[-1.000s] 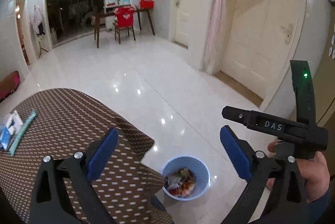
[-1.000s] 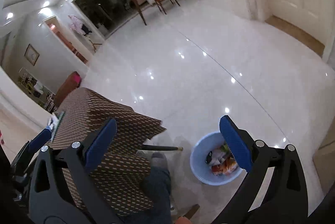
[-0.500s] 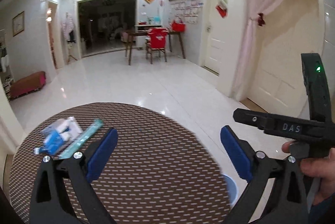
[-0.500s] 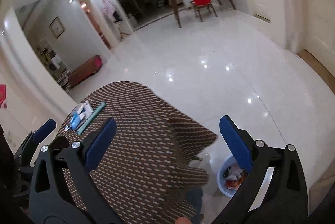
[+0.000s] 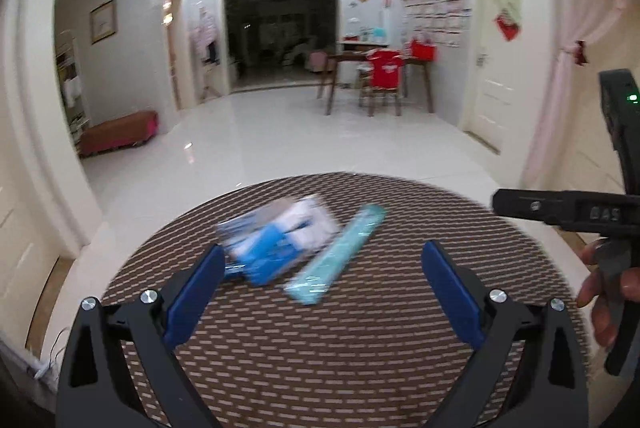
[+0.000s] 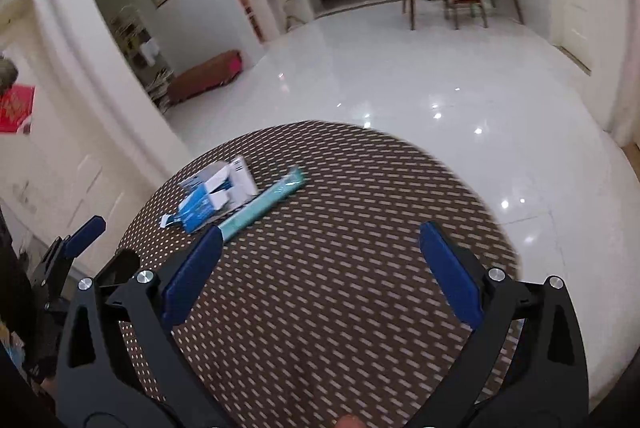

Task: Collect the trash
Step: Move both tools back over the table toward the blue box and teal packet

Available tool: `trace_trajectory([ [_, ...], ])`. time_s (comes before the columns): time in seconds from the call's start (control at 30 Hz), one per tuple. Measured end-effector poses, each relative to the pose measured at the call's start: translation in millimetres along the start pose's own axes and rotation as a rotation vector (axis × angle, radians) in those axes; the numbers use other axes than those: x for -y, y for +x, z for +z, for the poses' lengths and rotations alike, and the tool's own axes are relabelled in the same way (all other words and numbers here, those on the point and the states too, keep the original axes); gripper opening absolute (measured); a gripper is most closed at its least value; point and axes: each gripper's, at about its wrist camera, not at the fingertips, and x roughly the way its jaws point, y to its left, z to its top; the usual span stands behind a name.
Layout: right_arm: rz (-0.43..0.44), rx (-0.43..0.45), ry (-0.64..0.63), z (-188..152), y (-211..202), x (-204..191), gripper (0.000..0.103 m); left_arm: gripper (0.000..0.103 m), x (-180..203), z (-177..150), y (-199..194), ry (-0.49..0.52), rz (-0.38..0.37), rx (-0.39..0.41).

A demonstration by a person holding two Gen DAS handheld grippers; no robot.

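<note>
Hand [image 5: 608,288] on right gripper [image 6: 320,276] shows leftward only

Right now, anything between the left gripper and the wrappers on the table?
Nothing visible. The left gripper is open over bare tablecloth; the blue-and-white wrapper and teal wrapper lie just ahead, side by side.

we see a round table [image 6: 360,268] in a brown patterned cloth; on it a blue-white wrapper [image 6: 216,194] just beside a teal packet [image 6: 264,202].
</note>
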Motion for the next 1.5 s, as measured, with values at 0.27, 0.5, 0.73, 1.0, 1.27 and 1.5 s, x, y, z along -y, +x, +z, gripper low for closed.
trace_trajectory([
  [0.27, 0.037, -0.129, -0.141, 21, 91, -54, 0.097, 0.097, -76, -11, 49, -0.047, 0.056, -0.1],
  [0.5, 0.0, -0.152, -0.088, 18, 138, -55, 0.097, 0.097, -75, -5, 79, 0.085, 0.006, -0.142],
  [0.73, -0.02, -0.09, 0.051, 15, 131, -14, 0.097, 0.097, -52, 1, 132, 0.317, -0.08, -0.256],
  [1.0, -0.024, -0.099, 0.103, 14, 127, 19, 0.097, 0.067, -46, 6, 158, 0.302, -0.166, -0.309],
  [1.27, -0.014, -0.119, 0.048, 9, 134, -1, 0.097, 0.06, -54, 10, 147, 0.206, -0.161, -0.256],
  [1.5, -0.058, -0.158, -0.036, 0, 150, -49, 0.097, 0.054, -100, 22, 128, 0.008, -0.129, -0.155],
])
